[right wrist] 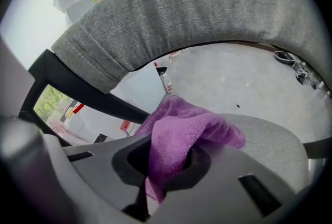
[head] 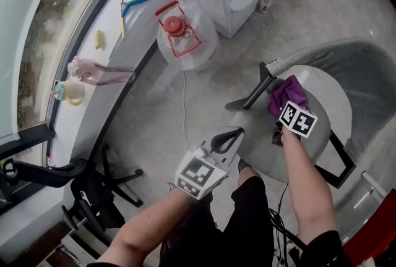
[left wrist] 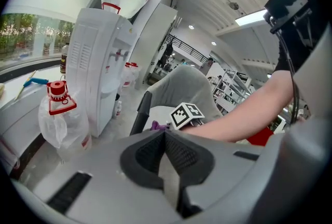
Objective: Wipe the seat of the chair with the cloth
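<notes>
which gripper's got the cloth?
The right gripper, its jaws clamped on the purple cloth over the chair seat. The left gripper is shut with nothing between its jaws.

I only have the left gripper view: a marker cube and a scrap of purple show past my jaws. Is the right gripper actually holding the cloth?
Observer: Yes. The right gripper view shows the right gripper shut on the purple cloth, which bunches out ahead of the jaws.
Operator: Where on the chair is it?
Observer: The head view puts it over the grey seat, on the side near the black strut.
Operator: And where is my gripper relative to the seat?
Observer: In the head view the left gripper is at the seat's edge nearest the person's legs, not over its middle.
</notes>
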`<act>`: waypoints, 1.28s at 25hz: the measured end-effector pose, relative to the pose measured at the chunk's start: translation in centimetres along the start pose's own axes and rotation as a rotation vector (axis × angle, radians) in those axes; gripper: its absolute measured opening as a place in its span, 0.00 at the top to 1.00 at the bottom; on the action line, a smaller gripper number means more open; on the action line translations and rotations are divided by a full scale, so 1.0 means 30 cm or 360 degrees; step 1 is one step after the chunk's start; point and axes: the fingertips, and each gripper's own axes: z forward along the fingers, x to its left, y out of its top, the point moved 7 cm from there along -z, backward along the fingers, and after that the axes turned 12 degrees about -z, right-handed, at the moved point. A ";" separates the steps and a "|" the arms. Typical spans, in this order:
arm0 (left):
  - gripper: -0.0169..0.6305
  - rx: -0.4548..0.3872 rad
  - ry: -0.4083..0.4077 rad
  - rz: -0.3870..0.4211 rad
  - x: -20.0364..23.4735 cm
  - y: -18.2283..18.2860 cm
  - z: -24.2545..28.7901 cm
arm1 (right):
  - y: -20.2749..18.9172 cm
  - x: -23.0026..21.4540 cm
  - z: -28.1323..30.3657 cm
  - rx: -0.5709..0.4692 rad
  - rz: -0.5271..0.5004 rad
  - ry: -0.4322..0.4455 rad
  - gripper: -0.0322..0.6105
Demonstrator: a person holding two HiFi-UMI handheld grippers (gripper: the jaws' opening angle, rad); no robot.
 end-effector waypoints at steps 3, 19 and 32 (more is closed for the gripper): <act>0.97 -0.0004 0.0014 -0.0019 0.015 -0.009 -0.032 | 0.027 0.080 0.021 -0.0004 -0.0071 0.0087 0.90; 0.97 -0.0049 -0.0006 0.0043 -0.011 0.065 -0.107 | 0.166 0.226 -0.198 -0.0336 -0.0318 0.0286 0.90; 0.97 -0.0172 -0.0141 0.0236 -0.267 0.349 -0.286 | 0.270 0.217 -0.894 -0.0754 -0.0344 0.0158 0.90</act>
